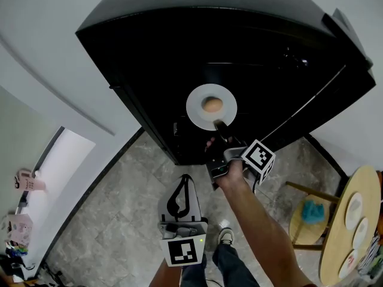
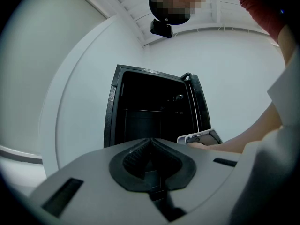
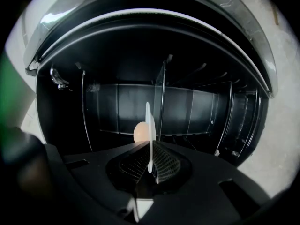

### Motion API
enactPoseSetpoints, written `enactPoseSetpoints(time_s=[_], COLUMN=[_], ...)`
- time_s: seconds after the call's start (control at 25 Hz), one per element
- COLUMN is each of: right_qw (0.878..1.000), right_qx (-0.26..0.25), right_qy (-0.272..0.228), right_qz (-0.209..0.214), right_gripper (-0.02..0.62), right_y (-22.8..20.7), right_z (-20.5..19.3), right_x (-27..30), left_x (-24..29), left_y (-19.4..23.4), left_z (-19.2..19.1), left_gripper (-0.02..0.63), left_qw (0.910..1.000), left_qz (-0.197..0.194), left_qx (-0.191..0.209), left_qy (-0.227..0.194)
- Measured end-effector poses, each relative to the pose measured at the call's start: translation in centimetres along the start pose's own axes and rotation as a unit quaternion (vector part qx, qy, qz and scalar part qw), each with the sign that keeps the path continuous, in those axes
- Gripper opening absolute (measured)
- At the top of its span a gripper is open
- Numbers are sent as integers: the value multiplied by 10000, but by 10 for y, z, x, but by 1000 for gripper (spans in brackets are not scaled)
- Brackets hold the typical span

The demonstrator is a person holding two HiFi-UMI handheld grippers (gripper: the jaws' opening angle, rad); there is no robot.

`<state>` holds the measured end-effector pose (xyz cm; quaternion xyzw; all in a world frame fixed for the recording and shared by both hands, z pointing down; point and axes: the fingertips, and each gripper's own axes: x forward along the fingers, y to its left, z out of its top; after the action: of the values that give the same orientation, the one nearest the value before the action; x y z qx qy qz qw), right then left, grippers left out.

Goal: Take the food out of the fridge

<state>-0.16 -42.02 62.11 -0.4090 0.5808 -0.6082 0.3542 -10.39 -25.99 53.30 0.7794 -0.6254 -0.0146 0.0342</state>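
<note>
Far left: pink items [image 1: 27,181] by the wall, too small to identify.
Left gripper [image 1: 182,183]: low, near the person, over the grey tile floor [image 1: 125,184], well short of the fridge. Its own view shows the jaws pressed together with nothing between them [image 2: 150,144].
Fridge [image 1: 179,58]: black, open, dark interior with shelves visible [image 3: 197,107].
Plate [image 1: 197,103]: white, round, held in the air at the fridge opening, above the floor in front of the cabinet. Food [image 1: 211,104]: one pale, rounded piece in the middle of the plate; can't tell what it is.
Right gripper [image 1: 219,125]: jaws clamped on the plate's near rim. In its own view the plate [image 3: 150,125] shows edge-on between the pads, with the food [image 3: 139,131] just left of it and the gripper [image 3: 151,159] closed on the rim.
Right: wooden stool [image 1: 302,229] with a teal cloth [image 1: 311,210] on it. Far right: round wooden table [image 1: 335,244] with small plates [image 1: 354,210].
</note>
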Motion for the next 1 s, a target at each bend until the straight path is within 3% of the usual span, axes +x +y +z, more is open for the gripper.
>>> enactPoseSetpoints(time_s=[1.0], right_qw=[10000], right_qx=[13], right_qy=[23], right_qz=[16], right_gripper=[34], right_y=[-10], right_z=[-15], right_x=[-55], left_x=[-6], left_y=[1], left_z=[-5], left_gripper=[14], left_qw=[10000], left_qz=[27], left_qx=[76], left_qy=[43])
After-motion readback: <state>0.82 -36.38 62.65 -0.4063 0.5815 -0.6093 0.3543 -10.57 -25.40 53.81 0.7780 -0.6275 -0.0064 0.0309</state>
